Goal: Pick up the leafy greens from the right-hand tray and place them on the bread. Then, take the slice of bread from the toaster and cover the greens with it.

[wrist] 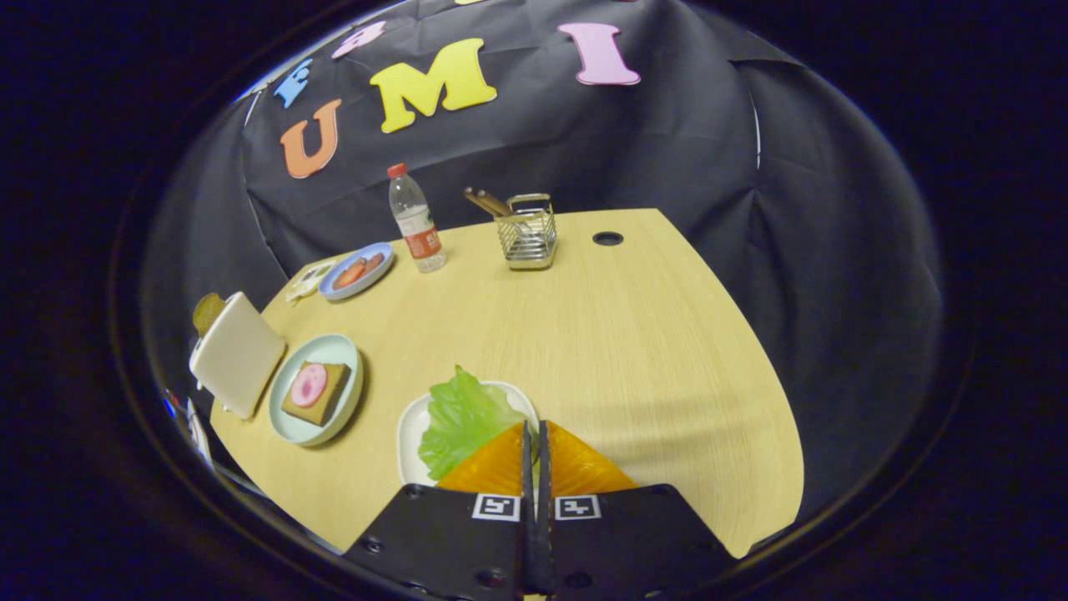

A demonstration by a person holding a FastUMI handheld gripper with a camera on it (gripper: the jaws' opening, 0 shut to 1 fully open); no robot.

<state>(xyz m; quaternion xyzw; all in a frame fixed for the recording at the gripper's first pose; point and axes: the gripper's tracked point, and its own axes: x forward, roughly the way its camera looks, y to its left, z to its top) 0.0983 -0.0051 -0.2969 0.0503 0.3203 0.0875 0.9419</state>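
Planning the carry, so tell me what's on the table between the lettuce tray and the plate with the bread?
Bare tabletop separates the lettuce tray from the bread plate, seen in the gripper view.

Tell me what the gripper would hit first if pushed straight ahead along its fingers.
Probably the green leafy lettuce on the white tray, just ahead of the gripper, whose fingers look shut on nothing; depth is unclear.

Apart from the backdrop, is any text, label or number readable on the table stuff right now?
Water bottle label: too blurred to read.
Packet beside the blue plate: too small to read.
Tongs, fingers closed together beside the leafy greens: two square coded markers, no words.
Nothing else carries text.
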